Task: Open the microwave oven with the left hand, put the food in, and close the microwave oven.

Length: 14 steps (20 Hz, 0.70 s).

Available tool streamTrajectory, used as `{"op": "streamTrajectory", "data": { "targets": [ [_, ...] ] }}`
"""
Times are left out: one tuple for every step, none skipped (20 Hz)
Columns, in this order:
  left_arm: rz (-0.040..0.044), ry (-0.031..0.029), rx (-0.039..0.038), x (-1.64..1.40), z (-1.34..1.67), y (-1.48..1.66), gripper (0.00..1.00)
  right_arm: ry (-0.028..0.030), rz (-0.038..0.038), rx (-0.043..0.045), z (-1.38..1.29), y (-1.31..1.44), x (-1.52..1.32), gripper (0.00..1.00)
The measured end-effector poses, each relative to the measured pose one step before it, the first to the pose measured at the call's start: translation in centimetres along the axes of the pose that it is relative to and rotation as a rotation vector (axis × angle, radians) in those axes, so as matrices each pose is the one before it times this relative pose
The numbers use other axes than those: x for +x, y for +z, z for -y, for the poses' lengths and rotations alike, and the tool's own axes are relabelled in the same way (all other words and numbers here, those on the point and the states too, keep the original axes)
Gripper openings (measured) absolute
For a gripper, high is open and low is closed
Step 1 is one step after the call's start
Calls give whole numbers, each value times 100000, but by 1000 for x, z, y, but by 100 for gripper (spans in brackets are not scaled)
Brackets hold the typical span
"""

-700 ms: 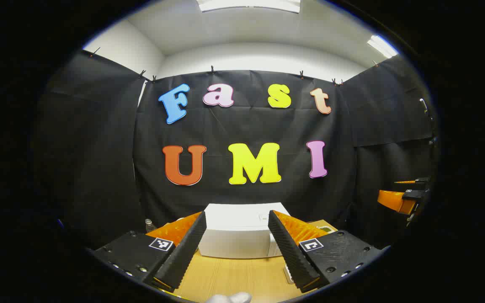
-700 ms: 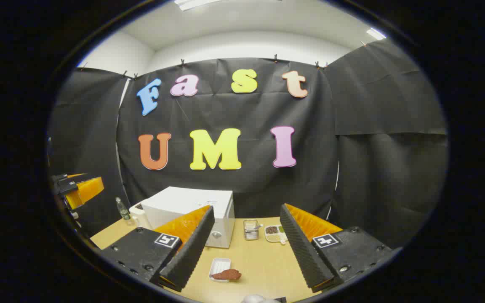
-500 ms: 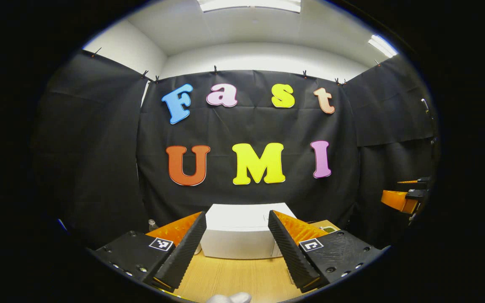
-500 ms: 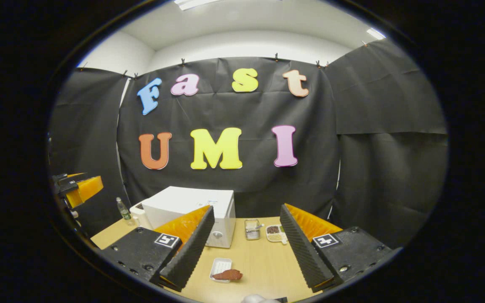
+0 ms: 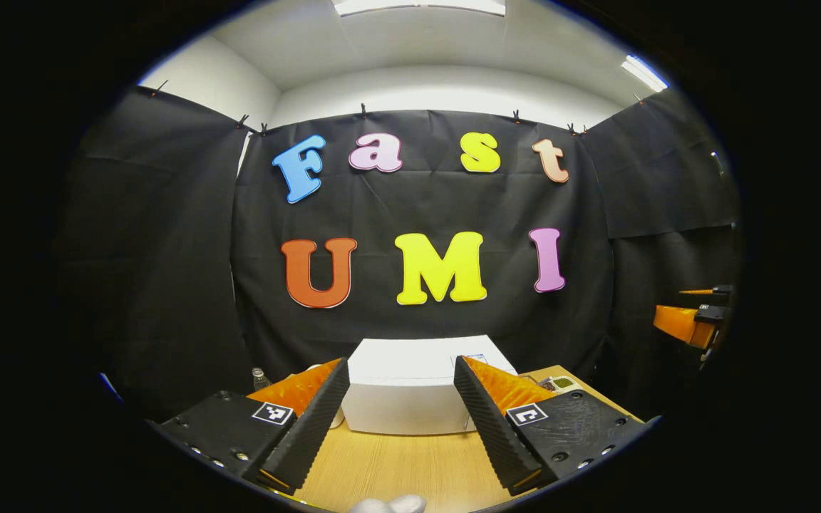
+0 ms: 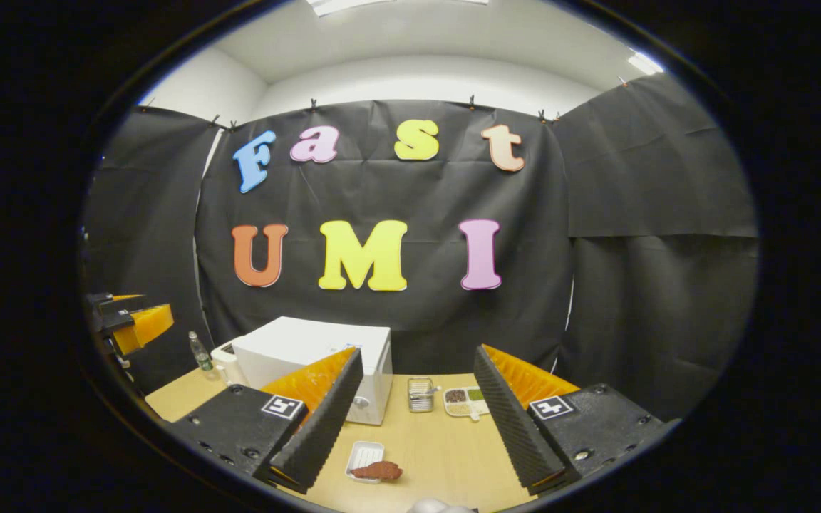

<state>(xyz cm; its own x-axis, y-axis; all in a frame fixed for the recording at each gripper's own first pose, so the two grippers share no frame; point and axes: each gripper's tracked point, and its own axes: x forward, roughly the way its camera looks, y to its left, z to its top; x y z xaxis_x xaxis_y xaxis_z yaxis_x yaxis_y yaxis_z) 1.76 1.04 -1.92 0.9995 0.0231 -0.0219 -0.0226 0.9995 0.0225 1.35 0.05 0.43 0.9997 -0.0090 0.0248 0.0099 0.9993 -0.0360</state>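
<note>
A: Black cloth walls close the booth, and a pale wooden table (image 6: 446,456) carries everything. Which step are we at?

B: The very first, I'd say. The white microwave oven (image 5: 410,388) sits at the back of the table with its door shut, and nothing touches it yet.

A: And the left gripper (image 5: 402,427)?

B: Held up in front of the microwave oven and apart from it, jaws spread wide with nothing between them. In the right gripper view it shows at the far left (image 6: 132,324), off to the side of the oven.

A: The right gripper (image 6: 417,427)?

B: Jaws also released, empty. It hangs above the table, in front of and to the right of the microwave oven (image 6: 314,367).

A: Where is the food?

B: A reddish-brown piece of food (image 6: 376,470) lies against a small white tray (image 6: 365,456) on the table, in front of the microwave oven and well apart from it. What kind of food I can't tell; it is too small.

A: So the next move?

B: Likely the left gripper goes in to the door. The handle or latch isn't clear from here, so it must find the door's edge first, then swing it fully open before the right gripper lifts the food.
</note>
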Motion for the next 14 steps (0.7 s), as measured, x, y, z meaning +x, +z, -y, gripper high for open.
{"op": "streamTrajectory", "data": {
  "targets": [
    [0, 350, 626, 772, 84, -662, 93, 302, 273, 82, 52, 29, 46, 95],
    [-335, -157, 247, 556, 316, -932, 93, 272, 393, 423, 52, 1, 129, 95],
    [599, -971, 4, 480, 537, -819, 93, 555, -107, 475, -12, -116, 4, 95],
    [878, -1228, -167, 620, 571, -947, 93, 630, -422, 210, 61, -125, 15, 95],
    [-443, -626, -371, 656, 505, -1274, 93, 281, -611, -271, 150, 13, 10, 95],
    [-2085, -1059, -183, 715, 691, -1884, 93, 120, -129, -223, 251, 134, -49, 95],
    [79, -1879, -159, 751, 888, -1296, 93, 332, -185, 37, 176, 181, -51, 95],
    [-646, -1284, -231, 995, 897, -953, 93, 14, -341, -120, 196, 38, -1, 95],
    [1119, -2052, -172, 1023, 1004, -830, 93, -523, -215, -218, 431, 39, -64, 100],
    [228, -1876, -1079, 1050, 1150, -1186, 93, -534, -318, -37, 398, 213, 34, 95],
    [-1662, -1930, -691, 1240, 1162, -1454, 93, -420, -688, -117, 309, 51, -5, 95],
    [-2120, -1544, -794, 1207, 863, -1762, 93, -811, -1162, -183, 312, -330, -11, 94],
    [-2101, -1731, -1327, 1168, 906, -1373, 93, -773, -1373, -491, 367, -179, 25, 94],
    [-1841, -1693, -742, 1484, 908, -1360, 93, -885, -1319, -393, 327, -224, 16, 95]
  ]
}}
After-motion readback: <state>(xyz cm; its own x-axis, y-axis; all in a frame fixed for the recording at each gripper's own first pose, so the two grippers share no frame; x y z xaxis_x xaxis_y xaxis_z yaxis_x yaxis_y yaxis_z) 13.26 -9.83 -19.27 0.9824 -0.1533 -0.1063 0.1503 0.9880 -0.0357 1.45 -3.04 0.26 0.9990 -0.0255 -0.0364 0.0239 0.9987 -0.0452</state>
